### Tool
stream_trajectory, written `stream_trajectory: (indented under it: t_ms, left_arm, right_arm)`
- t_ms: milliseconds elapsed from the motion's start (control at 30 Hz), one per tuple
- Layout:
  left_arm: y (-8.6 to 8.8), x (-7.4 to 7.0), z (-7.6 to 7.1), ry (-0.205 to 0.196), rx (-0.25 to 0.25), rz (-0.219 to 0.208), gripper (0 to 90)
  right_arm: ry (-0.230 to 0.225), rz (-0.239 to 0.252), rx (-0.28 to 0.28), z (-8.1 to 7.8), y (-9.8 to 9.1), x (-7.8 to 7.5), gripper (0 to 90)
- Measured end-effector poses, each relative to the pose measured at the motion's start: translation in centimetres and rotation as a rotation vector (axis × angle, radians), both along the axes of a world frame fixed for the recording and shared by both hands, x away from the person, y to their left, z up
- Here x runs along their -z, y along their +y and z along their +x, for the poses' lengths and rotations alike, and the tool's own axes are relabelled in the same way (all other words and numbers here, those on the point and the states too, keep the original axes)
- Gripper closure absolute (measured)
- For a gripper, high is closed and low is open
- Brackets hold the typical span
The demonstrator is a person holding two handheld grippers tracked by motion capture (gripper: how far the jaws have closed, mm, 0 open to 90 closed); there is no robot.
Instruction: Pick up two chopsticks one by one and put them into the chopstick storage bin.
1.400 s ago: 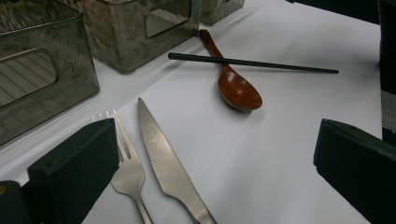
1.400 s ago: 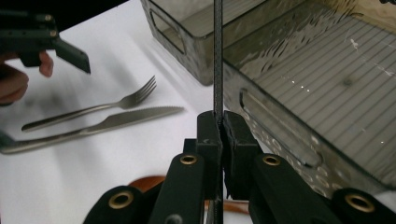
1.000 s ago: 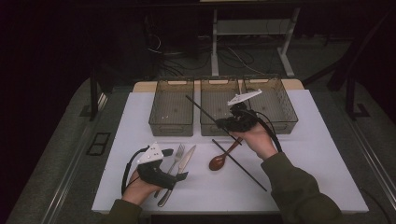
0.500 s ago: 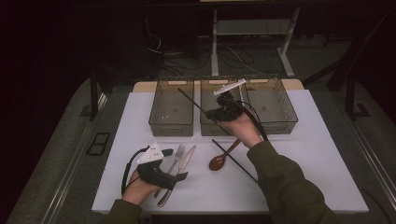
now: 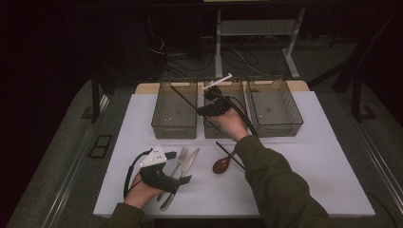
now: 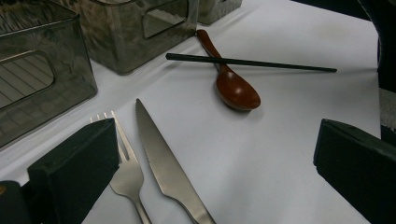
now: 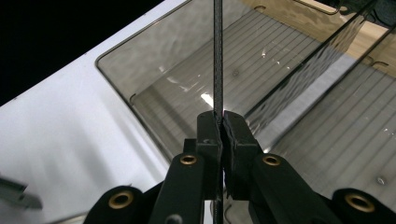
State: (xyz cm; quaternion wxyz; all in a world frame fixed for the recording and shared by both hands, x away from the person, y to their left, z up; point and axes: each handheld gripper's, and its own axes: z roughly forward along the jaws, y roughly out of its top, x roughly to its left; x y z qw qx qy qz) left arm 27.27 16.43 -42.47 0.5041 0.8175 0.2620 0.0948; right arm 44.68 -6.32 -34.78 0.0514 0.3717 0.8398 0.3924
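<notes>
The left tongs (image 5: 183, 167) are resting on the table (image 5: 309, 156) with jaws standing apart over the fork (image 6: 125, 163) and knife (image 6: 163, 163). The right tongs (image 7: 221, 122) are clamping a black chopstick (image 7: 217, 56), holding it above the left bin (image 5: 175, 110).

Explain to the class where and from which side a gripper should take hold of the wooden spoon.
Grip the spoon at its thin handle, below the chopstick lying across it, from above with jaws either side; the rounded bowl would probably slip.
</notes>
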Motion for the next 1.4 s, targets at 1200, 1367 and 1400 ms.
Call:
stream_trajectory:
  t_ms: [1200, 1367, 1400]
  left_arm:
    - [-0.1, -0.1, -0.1, -0.005, 0.006, -0.011, 0.0]
    - [0.0, -0.1, -0.1, -0.006, 0.007, -0.007, 0.0]
    - [0.0, -0.1, 0.0, -0.009, 0.008, -0.005, 0.0]
  right_arm:
    - [0.095, -0.095, 0.089, 3.9, 6.6, 2.8, 74.6]
    - [0.073, -0.056, 0.069, 3.6, 5.8, 1.6, 61.2]
    - [0.06, -0.051, 0.056, 3.3, 5.5, 1.1, 57.1]
